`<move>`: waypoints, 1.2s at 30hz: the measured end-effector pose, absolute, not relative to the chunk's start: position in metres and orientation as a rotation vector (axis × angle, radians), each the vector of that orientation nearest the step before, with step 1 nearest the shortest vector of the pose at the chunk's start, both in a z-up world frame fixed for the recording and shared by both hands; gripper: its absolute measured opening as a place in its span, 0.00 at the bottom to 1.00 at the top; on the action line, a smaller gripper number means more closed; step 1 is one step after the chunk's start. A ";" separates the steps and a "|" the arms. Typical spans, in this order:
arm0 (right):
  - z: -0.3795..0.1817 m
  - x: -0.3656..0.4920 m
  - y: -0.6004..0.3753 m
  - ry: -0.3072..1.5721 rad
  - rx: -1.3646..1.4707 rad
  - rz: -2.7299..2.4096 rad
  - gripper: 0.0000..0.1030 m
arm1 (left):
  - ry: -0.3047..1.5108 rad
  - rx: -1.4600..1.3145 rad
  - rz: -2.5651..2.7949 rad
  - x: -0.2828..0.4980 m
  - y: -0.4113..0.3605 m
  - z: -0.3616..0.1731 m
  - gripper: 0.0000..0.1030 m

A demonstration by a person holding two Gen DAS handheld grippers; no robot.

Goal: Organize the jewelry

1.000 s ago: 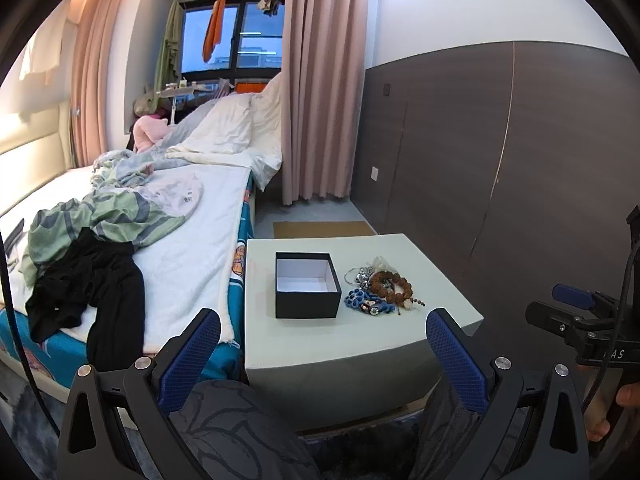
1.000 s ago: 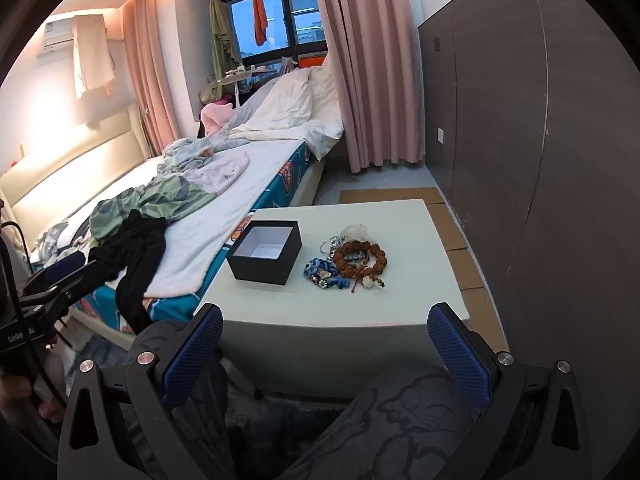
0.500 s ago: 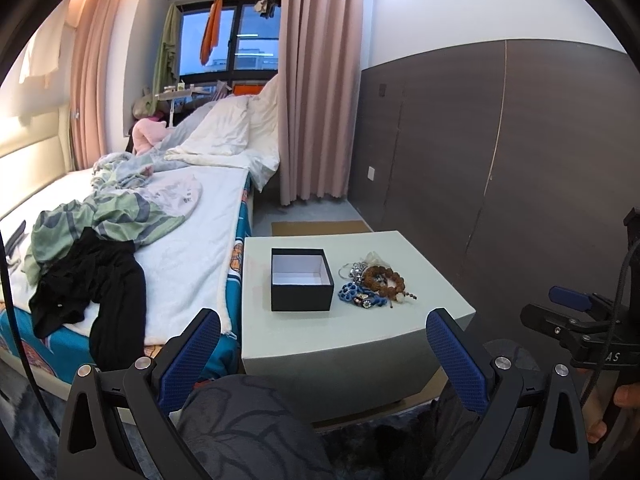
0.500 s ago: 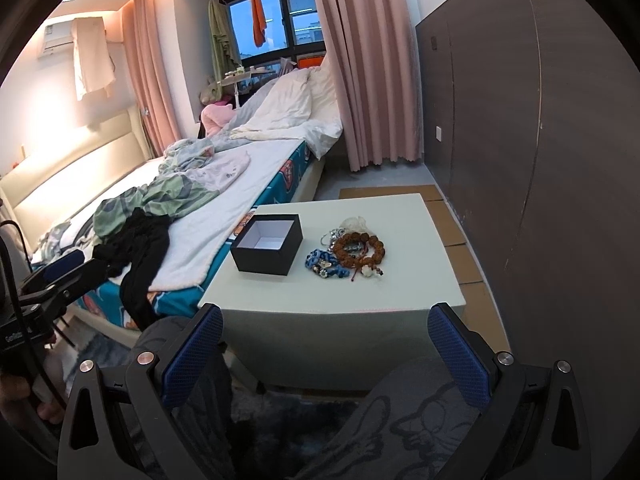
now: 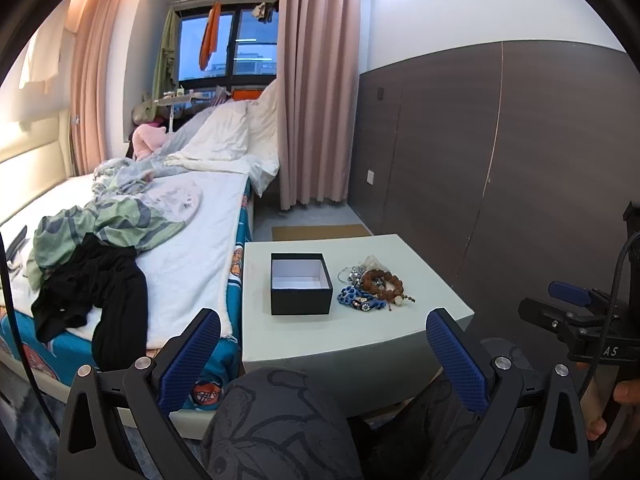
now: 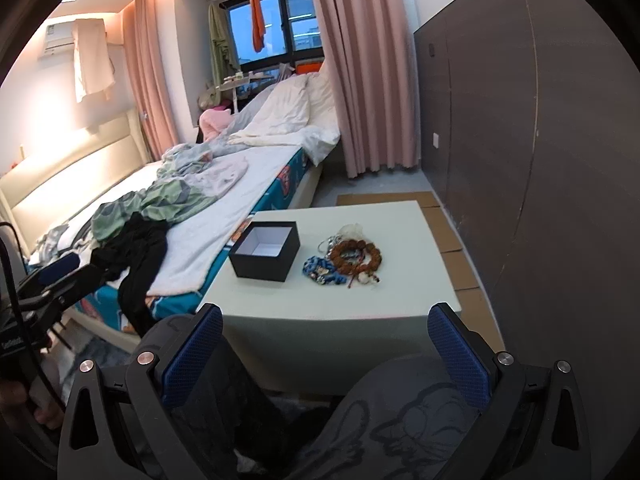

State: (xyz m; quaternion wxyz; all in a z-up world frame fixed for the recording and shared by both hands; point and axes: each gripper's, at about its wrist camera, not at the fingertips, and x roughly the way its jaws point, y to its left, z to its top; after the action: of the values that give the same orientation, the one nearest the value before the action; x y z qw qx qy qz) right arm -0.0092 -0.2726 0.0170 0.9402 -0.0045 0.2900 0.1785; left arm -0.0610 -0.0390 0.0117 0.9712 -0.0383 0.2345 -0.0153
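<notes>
An open black box [image 5: 301, 283] with a white inside stands on a pale green table [image 5: 372, 330]. Right of it lies a heap of jewelry: a brown bead bracelet [image 5: 380, 282], a blue piece [image 5: 356, 298] and silver pieces [image 5: 352, 273]. The box [image 6: 266, 249], brown bracelet [image 6: 356, 256] and blue piece [image 6: 320, 270] also show in the right wrist view. My left gripper [image 5: 322, 354] is open and empty, held back from the table's near edge above my knee. My right gripper [image 6: 326, 346] is open and empty, also short of the table.
A bed [image 5: 188, 240] with crumpled clothes, one black garment [image 5: 100, 288], runs along the table's left side. A dark panelled wall [image 5: 500, 160] stands to the right. Pink curtains [image 5: 316, 80] hang at the back. Cardboard sheets [image 6: 444, 224] lie on the floor by the wall.
Both grippers have pulled back slightly and lifted, so the table and box sit a little farther off in view. Both stay open. Nothing on the table moved.
</notes>
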 end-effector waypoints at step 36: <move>0.017 0.015 -0.280 0.583 -0.006 0.346 1.00 | 0.495 -0.078 -0.083 -0.031 -0.038 0.009 1.00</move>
State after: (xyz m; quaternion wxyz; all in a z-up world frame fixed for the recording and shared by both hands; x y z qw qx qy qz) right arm 0.0146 -0.2795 0.0169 0.9431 -0.0027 0.2860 0.1695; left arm -0.0315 -0.0384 0.0094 0.9679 -0.0388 0.2448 -0.0408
